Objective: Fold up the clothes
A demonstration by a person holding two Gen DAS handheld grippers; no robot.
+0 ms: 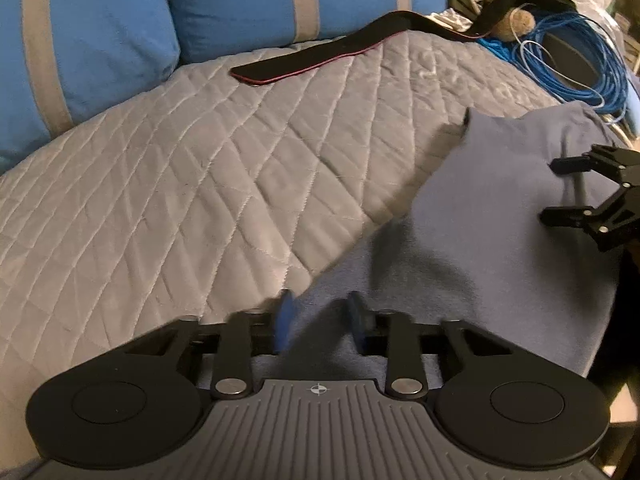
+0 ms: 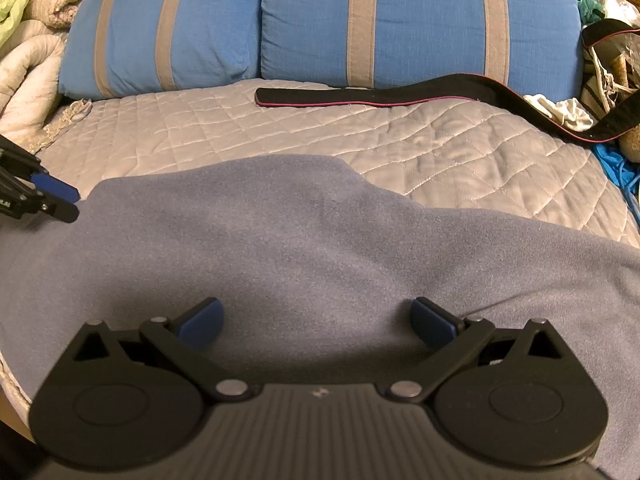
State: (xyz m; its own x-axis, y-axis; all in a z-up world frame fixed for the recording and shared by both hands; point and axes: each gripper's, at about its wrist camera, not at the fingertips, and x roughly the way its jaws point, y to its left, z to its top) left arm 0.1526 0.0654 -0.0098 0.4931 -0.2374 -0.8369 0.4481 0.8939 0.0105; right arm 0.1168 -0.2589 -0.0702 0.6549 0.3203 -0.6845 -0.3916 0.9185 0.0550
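A grey-blue garment (image 2: 304, 240) lies spread on the bed (image 1: 168, 184), over the near part of a grey quilted cover. Its far edge makes a soft bump near the middle of the bed, and one corner (image 1: 472, 120) stands a little folded up on the right side in the left wrist view.

The left hand-held gripper (image 1: 320, 322) points down at the near edge of the garment. Its blue pads (image 1: 285, 320) stand close together with only a narrow gap, and the picture is blurred there. Cloth is seen in the gap, but whether the pads press on it cannot be told. In the right wrist view the same gripper shows at the left edge, its fingers nearly together at the garment's border.

The right hand-held gripper (image 2: 318, 322) is released: its two blue pads (image 2: 202, 322) stand wide apart above the garment, with nothing between them but the flat cloth below.

Behind, two blue pillows (image 2: 400, 20) with grey stripes lean at the head of the bed. A black strap (image 2: 360, 94) with a red edge lies across the cover just before them. A coil of blue cable (image 1: 580, 60) lies beside the bed on the right.
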